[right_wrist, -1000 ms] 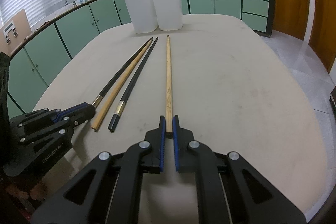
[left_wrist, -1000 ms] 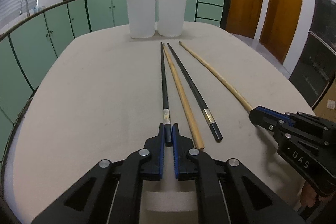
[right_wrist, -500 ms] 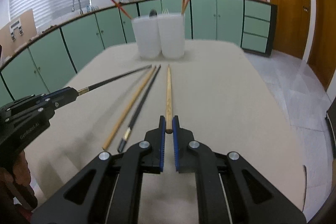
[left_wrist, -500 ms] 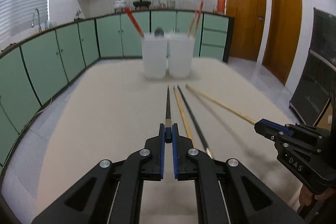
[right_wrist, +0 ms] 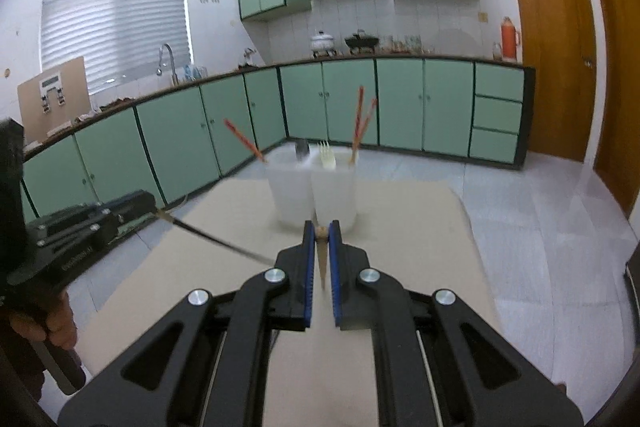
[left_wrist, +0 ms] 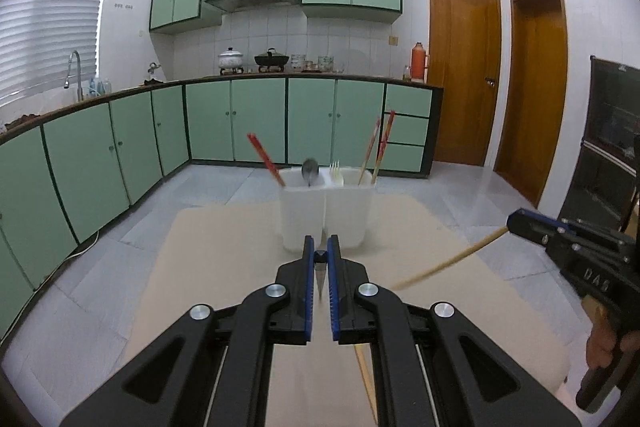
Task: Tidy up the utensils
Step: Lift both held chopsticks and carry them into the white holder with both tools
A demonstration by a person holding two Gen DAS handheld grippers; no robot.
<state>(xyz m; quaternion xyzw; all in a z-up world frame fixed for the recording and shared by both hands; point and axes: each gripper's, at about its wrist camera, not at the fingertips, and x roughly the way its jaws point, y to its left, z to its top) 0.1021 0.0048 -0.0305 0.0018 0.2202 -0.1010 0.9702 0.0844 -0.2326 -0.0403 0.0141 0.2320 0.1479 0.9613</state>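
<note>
My left gripper (left_wrist: 319, 255) is shut on a black chopstick (left_wrist: 319, 277), lifted off the table with its tip hanging down; it also shows in the right wrist view (right_wrist: 212, 237). My right gripper (right_wrist: 320, 231) is shut on a wooden chopstick (right_wrist: 321, 265), also lifted; it shows in the left wrist view (left_wrist: 448, 263). Two white holders stand side by side at the table's far end, the left holder (left_wrist: 301, 217) with a red chopstick and a spoon, the right holder (left_wrist: 349, 213) with a fork and red chopsticks. Another wooden chopstick (left_wrist: 366, 379) lies on the table under my left gripper.
The beige table (left_wrist: 224, 267) ends just behind the holders. Green kitchen cabinets (left_wrist: 256, 125) run along the far wall, with a sink tap (left_wrist: 76, 73) at left and wooden doors (left_wrist: 464, 67) at right.
Both grippers have risen and tilted up with their chopsticks, which have come off the table. The view has swung from the tabletop to the kitchen wall.
</note>
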